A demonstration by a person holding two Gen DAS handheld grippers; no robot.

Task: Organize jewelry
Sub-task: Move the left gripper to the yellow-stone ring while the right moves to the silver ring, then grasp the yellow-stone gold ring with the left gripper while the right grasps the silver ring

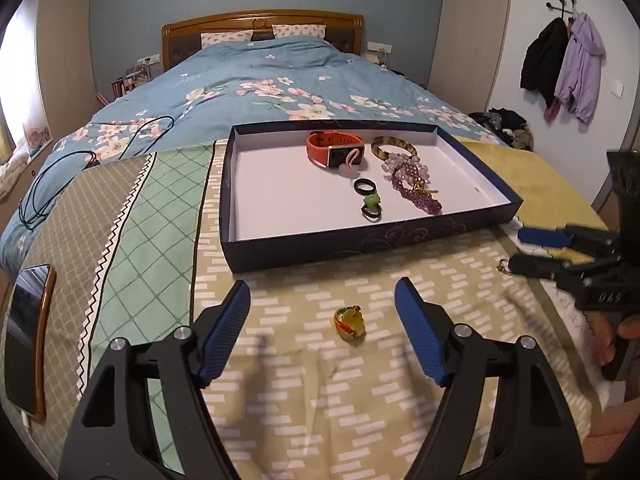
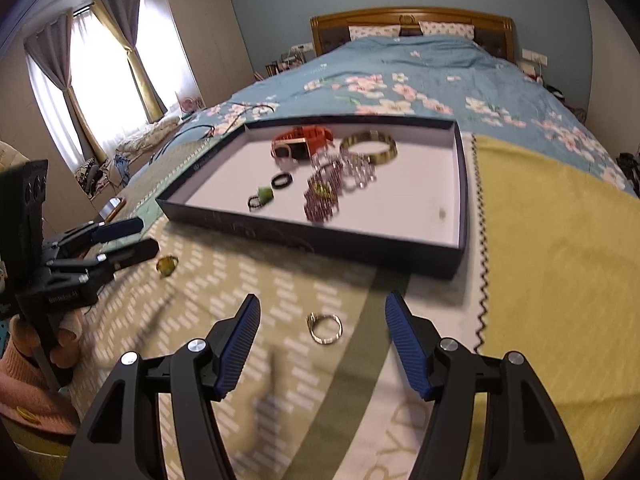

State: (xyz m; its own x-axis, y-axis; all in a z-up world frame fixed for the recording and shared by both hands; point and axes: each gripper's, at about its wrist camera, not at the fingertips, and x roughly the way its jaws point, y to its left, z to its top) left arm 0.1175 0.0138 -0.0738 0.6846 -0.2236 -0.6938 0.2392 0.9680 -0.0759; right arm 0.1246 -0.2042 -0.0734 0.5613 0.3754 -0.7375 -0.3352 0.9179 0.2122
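A dark blue tray (image 1: 360, 248) with a white floor lies on the bed blanket. It holds an orange smart band (image 1: 334, 150), a brown bangle (image 1: 394, 147), purple bead bracelets (image 1: 414, 184), a black ring (image 1: 365, 186) and a green-stone ring (image 1: 372, 205). In front of the tray a yellow ring (image 1: 349, 323) rests on the blanket between the fingers of my left gripper (image 1: 322, 292), which is open and not touching it. To the right, a silver ring (image 2: 325, 328) sits between the spread fingers of my right gripper (image 2: 323, 300), also open.
A phone (image 1: 28, 340) lies at the blanket's left edge, with black cables (image 1: 60, 176) on the floral quilt beyond it. Coats (image 1: 568, 64) hang on the right wall. A person's hand (image 2: 64, 340) holds the left gripper (image 2: 148, 236) beside the tray (image 2: 320, 240).
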